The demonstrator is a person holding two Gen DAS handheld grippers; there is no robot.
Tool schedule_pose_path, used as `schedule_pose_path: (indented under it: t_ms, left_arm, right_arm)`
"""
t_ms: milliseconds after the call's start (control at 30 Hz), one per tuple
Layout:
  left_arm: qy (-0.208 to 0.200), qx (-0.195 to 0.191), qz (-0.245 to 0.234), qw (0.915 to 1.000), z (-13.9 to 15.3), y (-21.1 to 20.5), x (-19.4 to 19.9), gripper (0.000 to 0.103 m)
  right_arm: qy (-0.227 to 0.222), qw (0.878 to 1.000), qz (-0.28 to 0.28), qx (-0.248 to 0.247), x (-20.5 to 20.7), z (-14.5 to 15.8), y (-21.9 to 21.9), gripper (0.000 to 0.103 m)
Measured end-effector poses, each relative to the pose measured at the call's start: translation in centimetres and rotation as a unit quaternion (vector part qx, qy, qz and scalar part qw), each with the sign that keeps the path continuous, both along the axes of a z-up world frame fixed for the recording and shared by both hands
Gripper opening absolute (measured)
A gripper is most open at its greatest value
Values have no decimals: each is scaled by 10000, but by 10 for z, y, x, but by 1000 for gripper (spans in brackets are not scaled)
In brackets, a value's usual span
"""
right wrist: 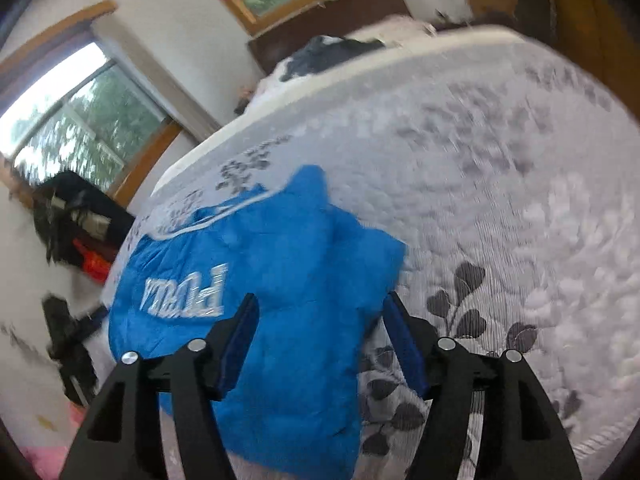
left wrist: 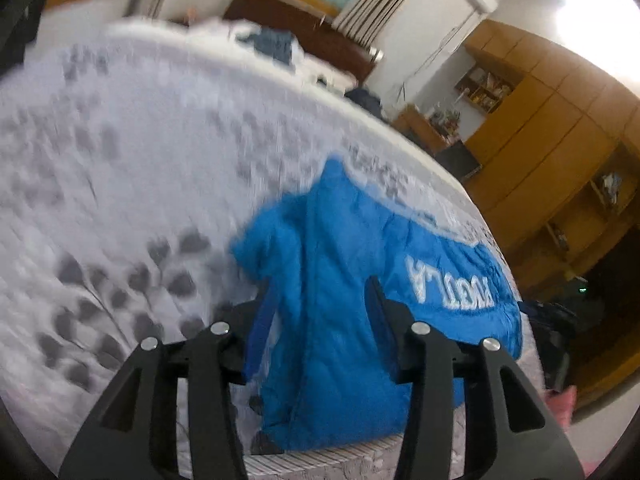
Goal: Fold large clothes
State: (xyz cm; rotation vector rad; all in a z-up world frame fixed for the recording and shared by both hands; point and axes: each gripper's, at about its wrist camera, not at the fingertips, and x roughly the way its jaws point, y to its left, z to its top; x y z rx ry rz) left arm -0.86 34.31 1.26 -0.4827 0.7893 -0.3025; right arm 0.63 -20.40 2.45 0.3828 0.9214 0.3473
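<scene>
- Jacket [left wrist: 348,292] is lying on the bed [left wrist: 140,160], near the edge closest to both grippers, and it is already looking partly folded into a compact bundle, not spread flat.
- Left gripper [left wrist: 320,300] is standing with its fingers wide apart and gripping nothing; the blue cloth is showing between them, below and ahead of the tips.
- Right gripper [right wrist: 320,312] is also standing open and empty, with the jacket [right wrist: 272,280] filling the gap between its fingers and reaching out to its left.
- Long axis of the bundle is seeming to run away from both cameras, from the near bed edge toward a raised point of cloth at the far end (maybe a hood or a collar, I cannot tell).
- White lettering is sitting on the part toward the bed's side edge, to the right in the left view and to the left in the right view, so the two grippers are facing the jacket from nearly the same side.
- Neither gripper is looking clearly nearer; both are hovering just above it, and whether the tips are touching the cloth I cannot tell because of blur.
- Cloth is looking puffy and shiny, so I am judging it will be springing back open if the fold is not pressed down.
</scene>
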Motion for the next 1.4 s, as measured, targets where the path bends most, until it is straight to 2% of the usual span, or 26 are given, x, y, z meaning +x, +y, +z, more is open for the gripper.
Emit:
schedule_pose_path:
  t_ms: [67, 200, 300, 400, 467, 567, 767, 900, 1000, 1100, 1267, 1400]
  left_arm:
    - [-180, 0, -85, 9998, 17, -8, -2, 44]
    - [-293, 135, -654, 9973, 35, -55, 12, 45]
    - [-232, 453, -891, 9947, 29, -87, 31, 46]
    - [-79, 668, -932, 9934, 12, -100, 50, 46]
    - [89, 765, -845, 9934, -2, -100, 63, 46]
    - [306, 797, -789, 9932, -21, -94, 78, 45]
    - [368, 664, -848, 9935, -37, -83, 92, 44]
    - [278, 760, -844, 9931, -41, -85, 91, 44]
    - [262, 789, -808, 9933, -38, -87, 90, 43]
    - [191, 991, -704, 9924, -28, -91, 78, 44]
    - [47, 1050, -547, 9930, -8, -96, 57, 52]
    - [41, 1026, -491, 9935, 7, -106, 43, 63]
  right_arm:
    - [-143, 9992, 371, -35, -5, 14, 23, 65]
    - [-160, 9953, 937, -197, 3, 22, 66, 65]
    - [-157, 9930, 1063, -494, 14, 21, 90, 65]
    - [-12, 9921, 1089, -627, 27, 9, 99, 65]
    - [138, 9918, 981, -811, 37, -1, 99, 65]
    - [366, 9924, 903, -750, 47, -19, 92, 64]
    - [455, 9926, 874, -704, 59, -36, 90, 64]
    - [437, 9929, 831, -728, 58, -37, 91, 64]
    - [405, 9934, 794, -717, 55, -34, 90, 64]
    - [381, 9941, 755, -674, 47, -22, 89, 64]
    - [180, 9967, 595, -521, 21, 7, 70, 71]
    - [272, 9980, 341, -450, 6, 14, 45, 74]
